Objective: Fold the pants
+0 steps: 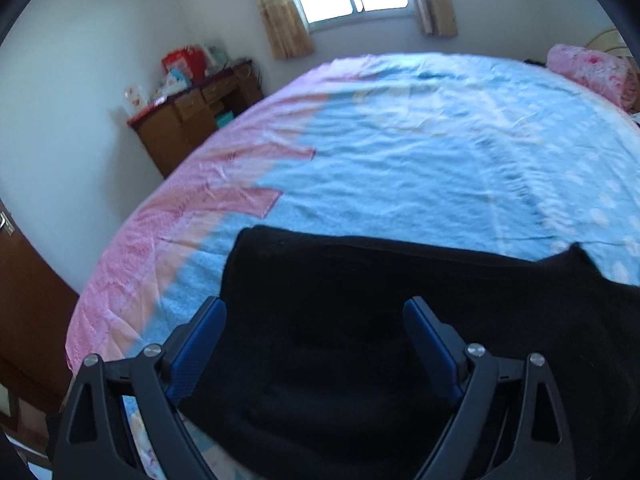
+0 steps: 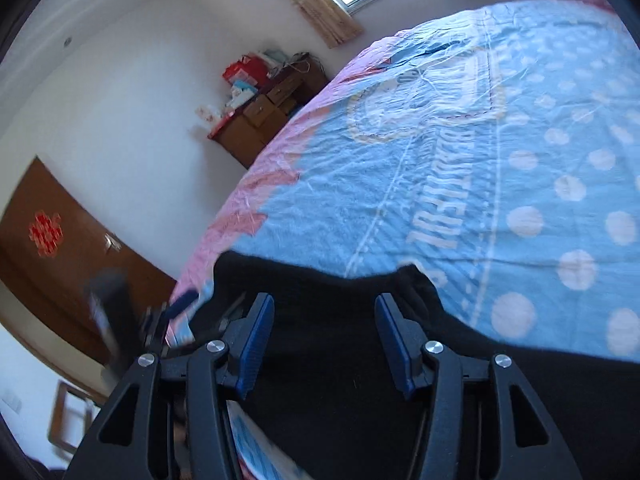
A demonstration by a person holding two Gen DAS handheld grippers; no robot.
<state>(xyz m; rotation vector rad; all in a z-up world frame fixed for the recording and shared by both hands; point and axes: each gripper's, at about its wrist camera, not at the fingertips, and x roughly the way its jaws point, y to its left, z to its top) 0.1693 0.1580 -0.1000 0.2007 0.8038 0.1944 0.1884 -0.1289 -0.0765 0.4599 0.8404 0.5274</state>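
Black pants (image 1: pixel 340 312) lie partly folded on bed (image 1: pixel 400 152) (fold count unclear); left gripper (image 1: pixel 316 344) and right gripper (image 2: pixel 325 340) released, folding unfinished.

pants (image 1: pixel 360 320): plain black
bedsheet (image 1: pixel 400 160): light blue with white polka dots and pale lettering, pink band along one side
gripper pads (image 1: pixel 200 344): blue on black arms
pillow (image 1: pixel 588 72): pink, seemingly floral though blurred
curtains (image 1: pixel 280 20): tan
cabinet (image 1: pixel 180 128): brown wood
door (image 2: pixel 60 240): brown, with a red ornament
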